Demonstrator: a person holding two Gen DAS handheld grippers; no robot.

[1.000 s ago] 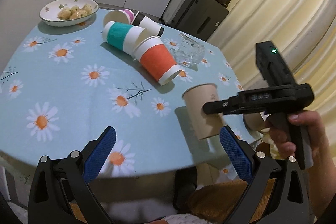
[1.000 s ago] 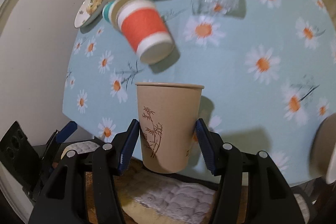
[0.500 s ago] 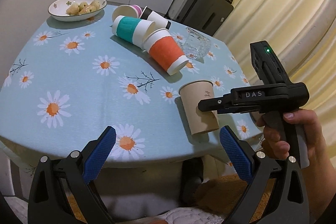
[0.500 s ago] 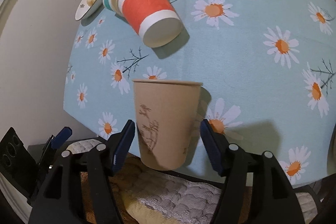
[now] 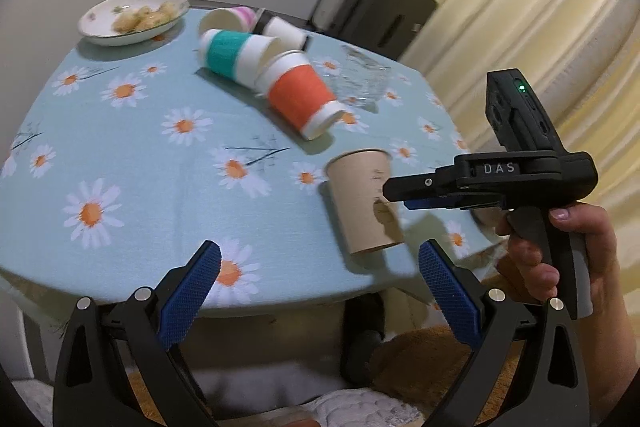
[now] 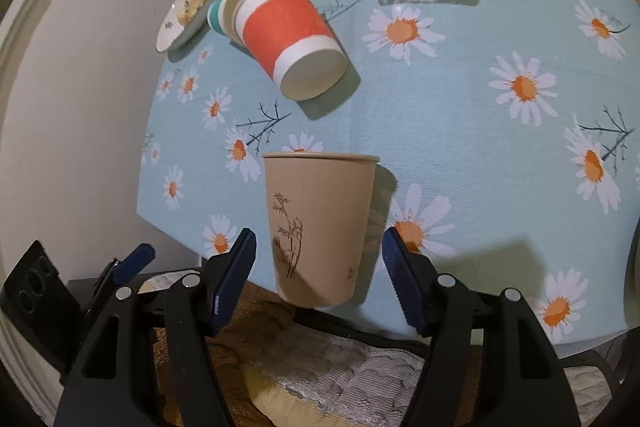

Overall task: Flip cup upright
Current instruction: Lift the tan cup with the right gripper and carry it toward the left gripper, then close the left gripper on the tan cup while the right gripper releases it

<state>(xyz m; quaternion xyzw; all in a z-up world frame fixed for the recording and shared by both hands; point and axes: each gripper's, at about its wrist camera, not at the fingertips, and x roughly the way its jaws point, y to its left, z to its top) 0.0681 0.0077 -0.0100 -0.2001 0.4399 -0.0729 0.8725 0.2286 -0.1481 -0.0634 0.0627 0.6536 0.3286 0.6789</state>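
A home: daisy tablecloth (image 5: 132,155), snack bowl (image 5: 134,18), curtains (image 5: 560,7).

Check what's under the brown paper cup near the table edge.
The brown cup stands upright on the daisy tablecloth, between the open right tongs. Its base hides the contact patch; nothing visible beneath.

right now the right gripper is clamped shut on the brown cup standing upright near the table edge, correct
Not quite. The right gripper is open: in the right wrist view both blue pads stand clear of the brown cup, with gaps on each side. The rest holds: the cup stands upright near the table edge.
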